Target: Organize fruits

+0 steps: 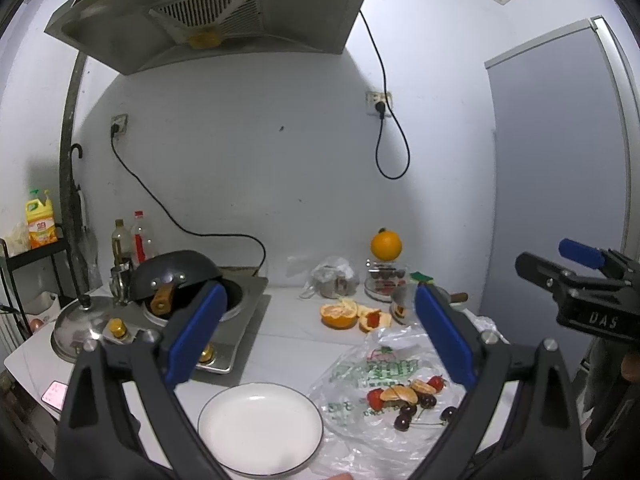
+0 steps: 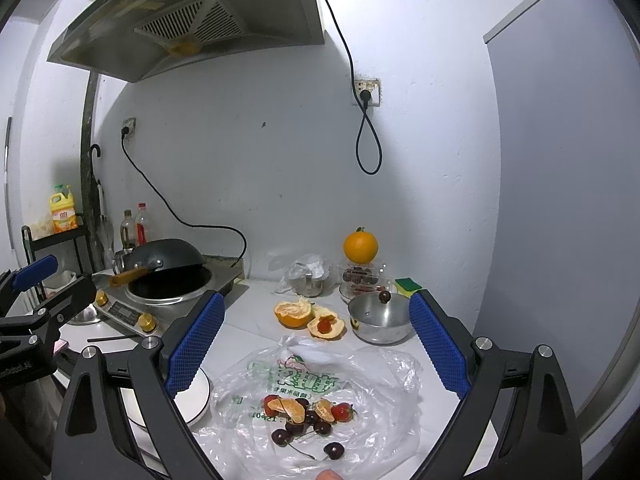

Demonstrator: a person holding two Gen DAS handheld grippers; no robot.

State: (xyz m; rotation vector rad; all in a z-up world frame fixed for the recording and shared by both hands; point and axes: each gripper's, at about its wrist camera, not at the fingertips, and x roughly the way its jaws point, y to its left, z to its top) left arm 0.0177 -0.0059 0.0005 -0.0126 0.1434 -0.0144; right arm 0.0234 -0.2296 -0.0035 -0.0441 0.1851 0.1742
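both my left gripper point(image 1: 316, 336) and right gripper point(image 2: 316, 344) hang released above the bench point(image 2: 256, 316), over loose fruit point(image 2: 304, 416) on a plastic bag point(image 2: 376, 384) beside the white plate point(image 1: 260, 428).

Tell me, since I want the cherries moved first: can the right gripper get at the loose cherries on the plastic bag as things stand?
Probably yes. The right gripper is open and empty, the cherries lie uncovered on the flattened plastic bag just ahead, with nothing between.

cherries point(image 2: 304, 432), strawberries point(image 2: 342, 412), orange segments point(image 2: 290, 409) heaped on plastic bag point(image 2: 380, 380).
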